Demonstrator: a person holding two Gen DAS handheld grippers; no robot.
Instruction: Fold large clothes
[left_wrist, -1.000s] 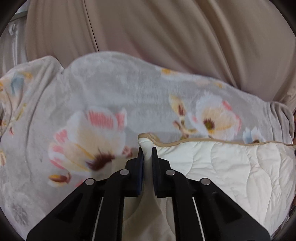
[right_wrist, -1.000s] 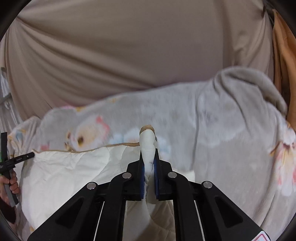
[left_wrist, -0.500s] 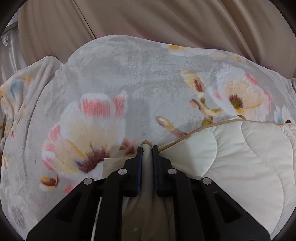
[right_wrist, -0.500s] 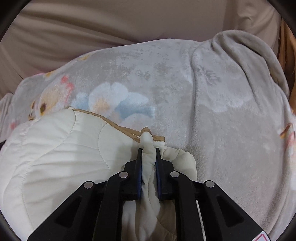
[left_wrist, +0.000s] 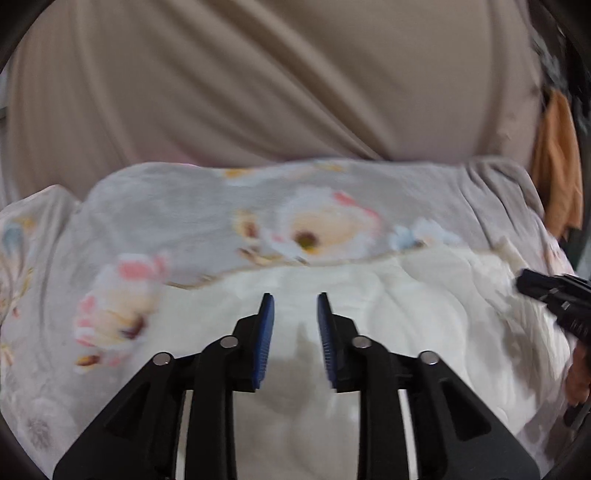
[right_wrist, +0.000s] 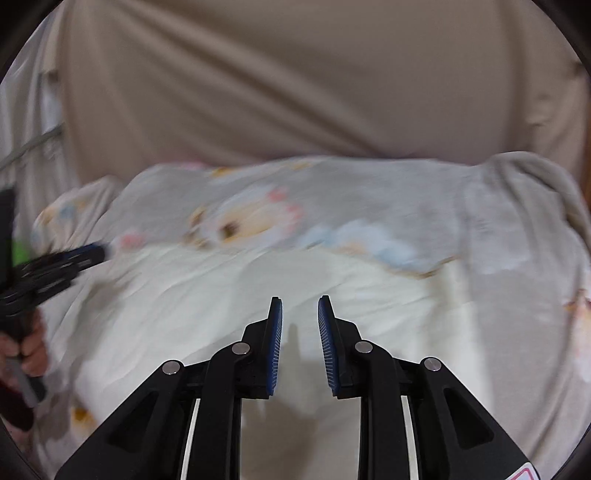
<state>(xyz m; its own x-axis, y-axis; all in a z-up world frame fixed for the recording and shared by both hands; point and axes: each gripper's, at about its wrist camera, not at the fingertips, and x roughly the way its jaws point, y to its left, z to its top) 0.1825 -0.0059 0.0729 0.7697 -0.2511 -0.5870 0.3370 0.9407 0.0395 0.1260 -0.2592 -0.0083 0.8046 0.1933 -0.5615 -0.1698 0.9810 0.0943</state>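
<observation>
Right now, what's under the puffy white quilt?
The white quilt lies on a grey flowery blanket. Whatever is beneath the blanket is covered.

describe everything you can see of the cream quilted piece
The cream quilted piece looks padded and soft, stitched in curved lines, with tan binding along its far edge. It lies spread, slightly rumpled, on the grey floral fleece blanket. Neither tool grips it: the left tool and right tool are above it with jaws apart. Motion blur hides finer detail.

quilt (left_wrist: 388, 314) lies on blanket (left_wrist: 192, 218) | blanket reaches past it left, right, behind | curtain (left_wrist: 258, 81) behind blanket | left gripper (left_wrist: 293, 317) and right gripper (right_wrist: 300, 319) over quilt's near part
</observation>
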